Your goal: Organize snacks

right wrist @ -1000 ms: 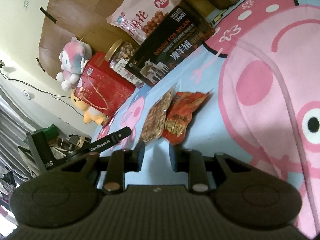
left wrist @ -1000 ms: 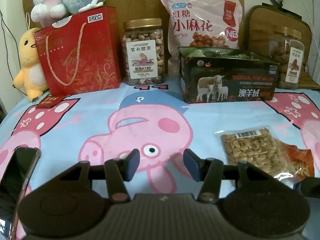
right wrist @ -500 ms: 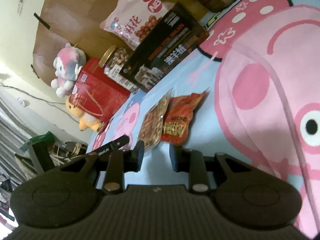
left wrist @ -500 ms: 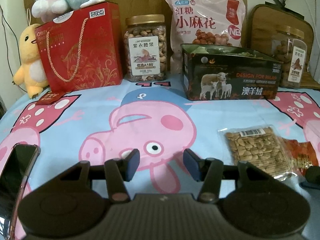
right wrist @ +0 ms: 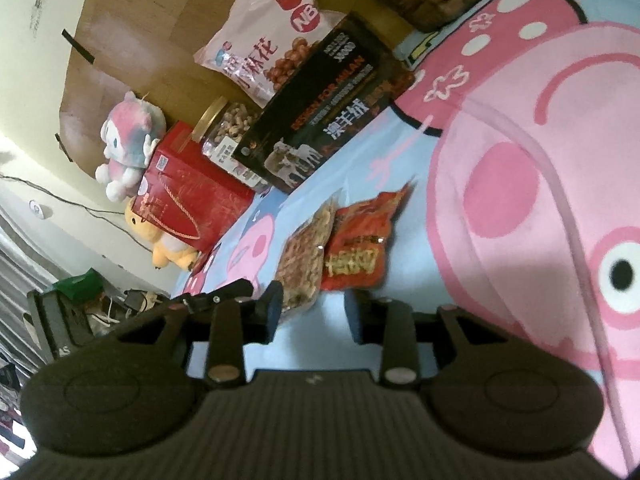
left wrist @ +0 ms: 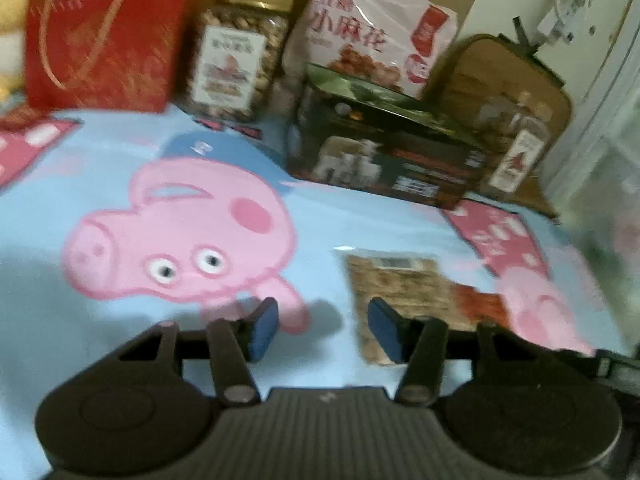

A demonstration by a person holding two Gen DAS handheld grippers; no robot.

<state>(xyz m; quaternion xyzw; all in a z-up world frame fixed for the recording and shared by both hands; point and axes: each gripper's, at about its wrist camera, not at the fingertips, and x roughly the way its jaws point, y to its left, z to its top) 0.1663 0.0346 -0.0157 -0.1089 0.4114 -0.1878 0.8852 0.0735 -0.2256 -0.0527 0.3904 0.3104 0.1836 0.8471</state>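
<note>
A wide stretch of the blue cartoon-pig sheet lies open in front of the left gripper, whose jaws stand apart above the cloth. A clear peanut packet lies flat just ahead of its right finger, touching a red snack packet beside it. The right gripper, jaws apart, sits just short of both packets. Along the back, a red gift bag, a nut jar, a pink snack bag and a dark box stand close together like a wall. A second jar stands just right of the box.
</note>
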